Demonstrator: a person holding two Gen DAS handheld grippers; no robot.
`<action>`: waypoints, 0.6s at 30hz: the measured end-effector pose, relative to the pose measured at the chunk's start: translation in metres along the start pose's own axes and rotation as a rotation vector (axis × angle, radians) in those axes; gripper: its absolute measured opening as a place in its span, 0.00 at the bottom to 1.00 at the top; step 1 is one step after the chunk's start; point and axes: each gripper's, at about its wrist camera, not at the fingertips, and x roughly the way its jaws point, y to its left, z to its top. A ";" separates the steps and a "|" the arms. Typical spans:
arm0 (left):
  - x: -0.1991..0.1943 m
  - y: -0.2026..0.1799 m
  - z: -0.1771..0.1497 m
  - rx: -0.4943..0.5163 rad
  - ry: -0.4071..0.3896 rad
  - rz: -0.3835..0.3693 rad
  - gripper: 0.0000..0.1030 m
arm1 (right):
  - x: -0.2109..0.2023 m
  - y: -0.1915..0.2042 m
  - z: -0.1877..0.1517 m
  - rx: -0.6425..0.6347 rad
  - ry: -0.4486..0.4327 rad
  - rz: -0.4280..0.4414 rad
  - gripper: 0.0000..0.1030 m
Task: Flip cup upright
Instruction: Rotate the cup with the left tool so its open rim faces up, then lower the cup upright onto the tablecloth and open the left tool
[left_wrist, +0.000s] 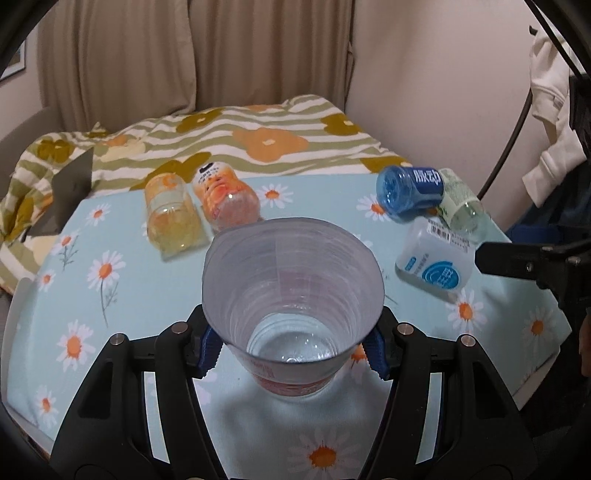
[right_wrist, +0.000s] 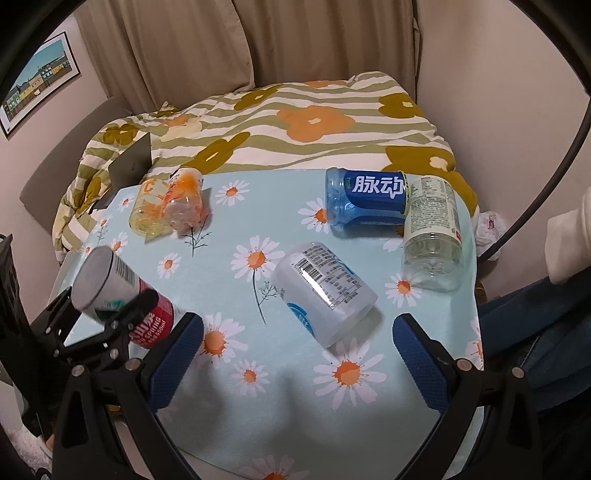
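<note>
My left gripper (left_wrist: 293, 350) is shut on a clear plastic cup with a red label (left_wrist: 291, 295), its mouth open toward the camera and up, its base low over the tablecloth. In the right wrist view the same cup (right_wrist: 122, 295) is tilted in the left gripper (right_wrist: 114, 317) at the left. My right gripper (right_wrist: 295, 343) is open and empty above the table, a little short of a white cup (right_wrist: 325, 291) lying on its side.
A daisy-print light blue tablecloth (right_wrist: 280, 406) covers the table. On their sides lie a yellow cup (left_wrist: 171, 218), an orange cup (left_wrist: 227, 199), a blue cup (right_wrist: 365, 201) and a clear cup (right_wrist: 432, 236). A flowered blanket (right_wrist: 295, 125) and a grey laptop (right_wrist: 129, 162) lie behind.
</note>
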 end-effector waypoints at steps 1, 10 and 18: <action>0.000 0.000 0.000 0.003 0.002 0.001 0.65 | 0.000 0.000 0.000 0.001 -0.001 0.002 0.99; 0.005 -0.006 0.004 0.017 0.069 0.027 0.78 | -0.005 0.000 -0.001 0.016 -0.001 0.022 0.99; -0.011 -0.007 0.012 0.002 0.077 0.063 0.99 | -0.022 -0.001 -0.001 0.007 -0.039 0.029 0.99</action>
